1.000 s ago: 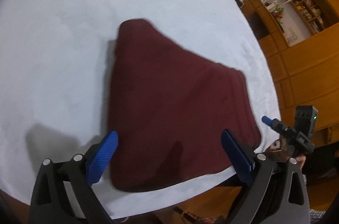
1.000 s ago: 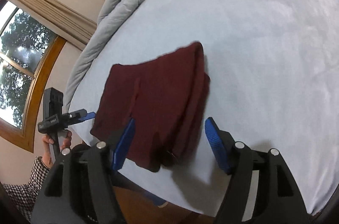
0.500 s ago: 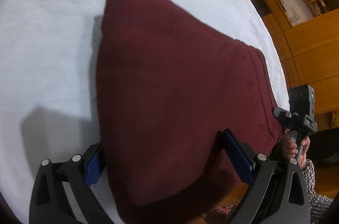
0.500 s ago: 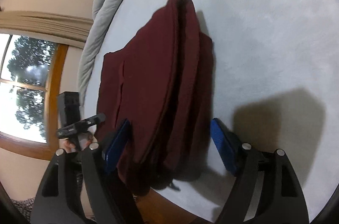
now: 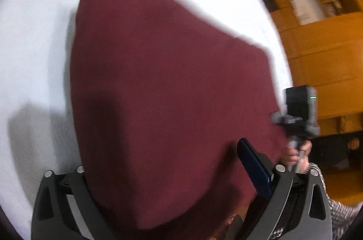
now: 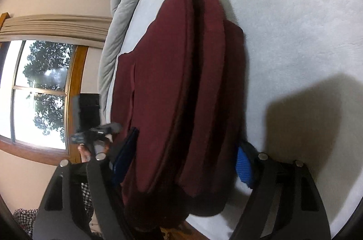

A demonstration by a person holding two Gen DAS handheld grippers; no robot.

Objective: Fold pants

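**Folded pants straddled by both tongs at the near edge of the bed**

Here, one pair of maroon pants [image 5: 163,85], already folded into a thick stack, lies on the white bed [image 5: 34,35], its near end reaching the bed's edge. The left tongs [image 5: 172,174] stand spread, with the stack's near end filling the gap between them; only the right blue pad [image 5: 254,169] shows, the other being hidden under the cloth. The right tongs [image 6: 186,162] are likewise spread wide and straddle the stack from its layered side, a blue pad [image 6: 244,169] showing on one side and a darker one on the other. Whether either pair has begun to pinch the cloth cannot be told.

The relation that matters: the stack's long axis runs straight away from both tongs, and its near end sits inside both gaps, so neither hand is clearly nearer. In the right wrist view the folded layers [image 6: 197,72] appear edge-on, at least three, with a dark cleft between them.

Count: one pair of pants, two tongs, one grey duvet [image 6: 127,4] bunched at the far side of the bed.
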